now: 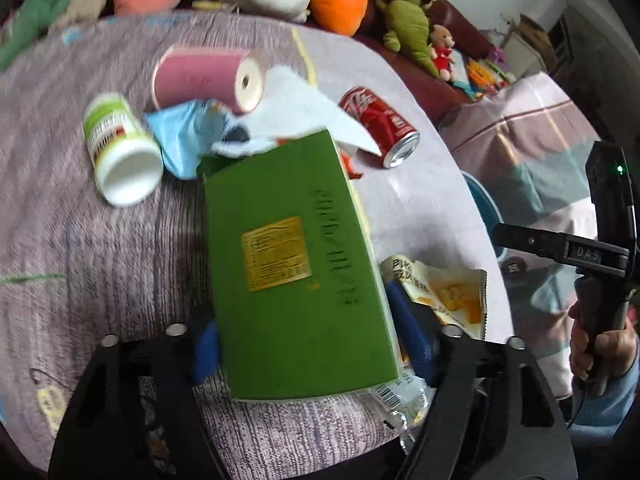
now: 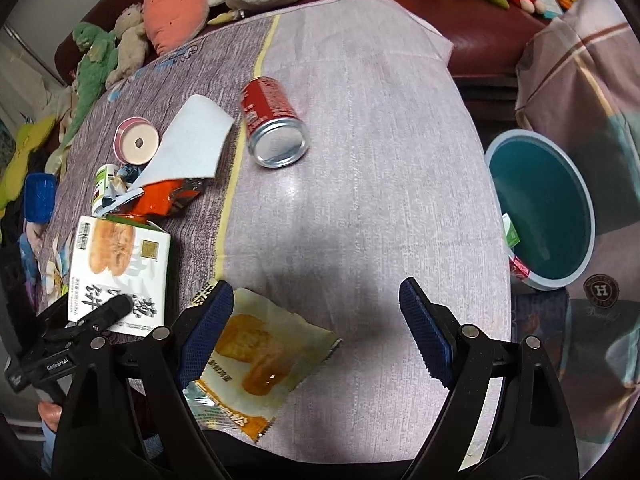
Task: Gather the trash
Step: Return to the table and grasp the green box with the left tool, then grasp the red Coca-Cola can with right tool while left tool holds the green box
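A green box [image 1: 296, 264] stands between the blue pads of my left gripper [image 1: 308, 332], which press on both its sides. In the right wrist view its white printed face [image 2: 120, 272] shows at the left. My right gripper [image 2: 316, 332] hangs open over a flattened yellow snack wrapper [image 2: 260, 356], its left pad above the wrapper's edge. Further back on the cloth lie a red can [image 2: 272, 120], a pink roll [image 1: 204, 78], a white bottle [image 1: 120, 148], a crumpled blue bag [image 1: 184, 136], a white paper sheet [image 2: 196, 140] and an orange wrapper [image 2: 164, 196].
A teal bin [image 2: 548, 208] with a white rim stands on the floor off the table's right edge, some trash inside. Plush toys [image 2: 172, 4] line the dark red sofa behind the table. A checked blanket [image 2: 580, 60] lies at the right.
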A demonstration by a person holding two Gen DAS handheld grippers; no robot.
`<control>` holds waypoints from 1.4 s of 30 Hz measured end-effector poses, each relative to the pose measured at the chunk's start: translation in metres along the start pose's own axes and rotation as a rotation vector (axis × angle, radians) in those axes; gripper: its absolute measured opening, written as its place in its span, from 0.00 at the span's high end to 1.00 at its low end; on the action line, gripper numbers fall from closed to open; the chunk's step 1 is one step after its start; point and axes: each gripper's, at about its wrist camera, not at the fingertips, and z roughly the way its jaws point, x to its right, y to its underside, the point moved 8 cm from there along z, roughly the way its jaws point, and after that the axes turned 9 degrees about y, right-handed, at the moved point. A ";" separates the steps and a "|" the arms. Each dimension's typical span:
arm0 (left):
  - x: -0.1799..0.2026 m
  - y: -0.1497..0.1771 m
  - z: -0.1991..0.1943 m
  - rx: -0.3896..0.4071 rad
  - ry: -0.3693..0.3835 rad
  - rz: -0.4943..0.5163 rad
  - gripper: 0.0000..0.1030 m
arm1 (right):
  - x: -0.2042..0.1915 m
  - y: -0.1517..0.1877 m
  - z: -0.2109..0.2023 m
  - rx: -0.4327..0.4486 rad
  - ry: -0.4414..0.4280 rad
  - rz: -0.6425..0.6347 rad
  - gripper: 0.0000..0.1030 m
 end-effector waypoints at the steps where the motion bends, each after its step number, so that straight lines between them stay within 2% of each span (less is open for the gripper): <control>1: 0.005 -0.002 -0.003 0.009 -0.021 0.021 0.31 | 0.004 0.000 0.000 0.000 -0.006 0.008 0.21; 3: 0.009 -0.006 -0.001 0.008 -0.063 0.046 0.31 | 0.009 0.001 0.002 -0.001 -0.016 0.022 0.21; 6: 0.002 -0.008 0.012 -0.020 -0.089 0.016 0.31 | 0.016 0.002 0.004 -0.007 -0.033 0.041 0.21; 8: 0.000 -0.008 0.017 -0.022 -0.079 -0.021 0.39 | 0.019 0.002 0.005 -0.010 -0.042 0.049 0.21; 10: 0.007 -0.013 0.010 0.008 -0.106 0.008 0.40 | 0.022 0.000 0.004 -0.008 -0.044 0.049 0.21; 17: 0.033 -0.049 -0.031 0.124 -0.074 0.054 0.40 | 0.026 -0.028 0.000 0.019 -0.039 0.029 0.21; 25: 0.026 -0.109 -0.034 0.203 -0.060 0.058 0.40 | -0.007 -0.090 0.005 0.061 -0.069 -0.057 0.21; 30: 0.006 -0.135 -0.028 0.207 -0.057 0.038 0.40 | -0.036 -0.126 0.032 0.030 -0.086 -0.125 0.21; 38: -0.013 -0.152 -0.012 0.182 -0.056 0.020 0.39 | -0.070 -0.147 0.084 -0.066 -0.131 -0.185 0.21; 39: -0.014 -0.153 -0.009 0.179 -0.057 0.018 0.39 | -0.071 -0.147 0.088 -0.072 -0.133 -0.188 0.22; 41: -0.015 -0.154 -0.005 0.172 -0.053 0.014 0.39 | -0.073 -0.145 0.096 -0.083 -0.147 -0.192 0.31; 42: -0.014 -0.154 -0.002 0.168 -0.053 0.014 0.39 | -0.074 -0.144 0.099 -0.090 -0.160 -0.193 0.54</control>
